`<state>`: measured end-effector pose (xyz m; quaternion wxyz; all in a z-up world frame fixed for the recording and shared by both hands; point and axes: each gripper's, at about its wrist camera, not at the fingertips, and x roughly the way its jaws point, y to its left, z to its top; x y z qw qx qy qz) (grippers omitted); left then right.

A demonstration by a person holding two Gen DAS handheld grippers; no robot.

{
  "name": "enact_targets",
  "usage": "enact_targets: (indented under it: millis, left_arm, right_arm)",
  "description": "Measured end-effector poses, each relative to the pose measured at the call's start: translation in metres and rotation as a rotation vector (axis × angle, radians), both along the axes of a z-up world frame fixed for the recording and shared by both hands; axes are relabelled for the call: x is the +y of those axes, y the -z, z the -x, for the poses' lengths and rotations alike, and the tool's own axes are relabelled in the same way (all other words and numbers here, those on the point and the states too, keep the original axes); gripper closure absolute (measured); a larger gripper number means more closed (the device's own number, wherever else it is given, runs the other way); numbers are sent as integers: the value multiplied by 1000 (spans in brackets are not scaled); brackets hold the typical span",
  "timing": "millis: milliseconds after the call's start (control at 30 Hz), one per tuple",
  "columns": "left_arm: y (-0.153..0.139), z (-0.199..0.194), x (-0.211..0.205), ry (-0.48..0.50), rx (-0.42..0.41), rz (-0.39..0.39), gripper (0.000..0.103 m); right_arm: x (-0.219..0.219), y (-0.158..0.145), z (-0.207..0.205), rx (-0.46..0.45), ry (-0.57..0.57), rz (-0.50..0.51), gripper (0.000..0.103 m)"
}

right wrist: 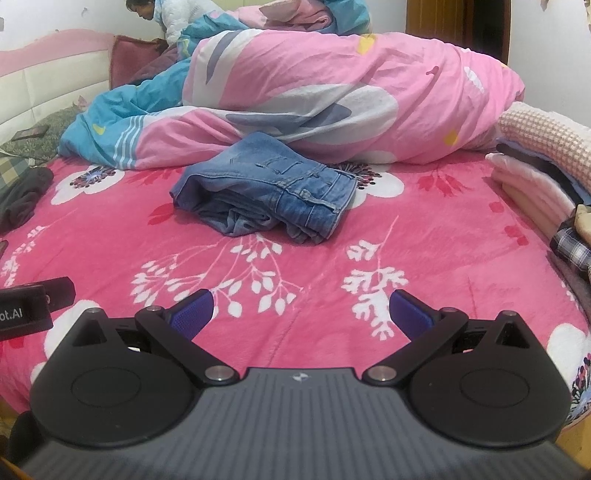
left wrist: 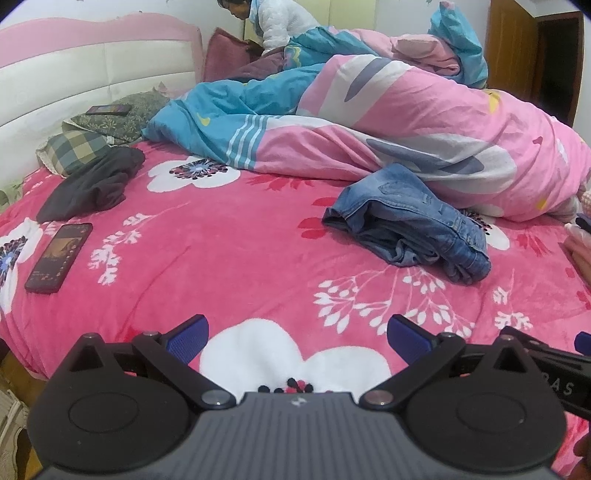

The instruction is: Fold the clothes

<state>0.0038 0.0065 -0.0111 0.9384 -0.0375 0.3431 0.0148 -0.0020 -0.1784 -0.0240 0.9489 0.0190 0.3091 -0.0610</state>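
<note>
A pair of blue jeans (left wrist: 410,225) lies folded in a bundle on the pink flowered bedspread (left wrist: 221,258), to the right of the middle; it also shows in the right wrist view (right wrist: 269,188), straight ahead. My left gripper (left wrist: 297,338) is open and empty, low over the near edge of the bed, well short of the jeans. My right gripper (right wrist: 301,312) is open and empty, also near the front edge, with the jeans beyond it. A dark grey garment (left wrist: 92,184) lies crumpled at the left.
A phone (left wrist: 59,256) lies on the bedspread at the left. A pink and blue duvet (left wrist: 406,122) is heaped behind the jeans. Pillows (left wrist: 110,118) sit by the headboard. A stack of folded clothes (right wrist: 535,170) stands at the right edge. A person (left wrist: 273,26) bends over at the far side.
</note>
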Motion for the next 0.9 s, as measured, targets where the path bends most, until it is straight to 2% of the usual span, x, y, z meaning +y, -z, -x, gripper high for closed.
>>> enact_targets:
  millis: [533, 900]
  left_arm:
    - [8, -14, -4, -2, 20, -15, 0]
    - [18, -35, -10, 26, -8, 7, 0]
  right_arm:
    - [-5, 8, -13, 20, 6, -15, 1]
    - [-20, 24, -31, 22, 6, -50, 1]
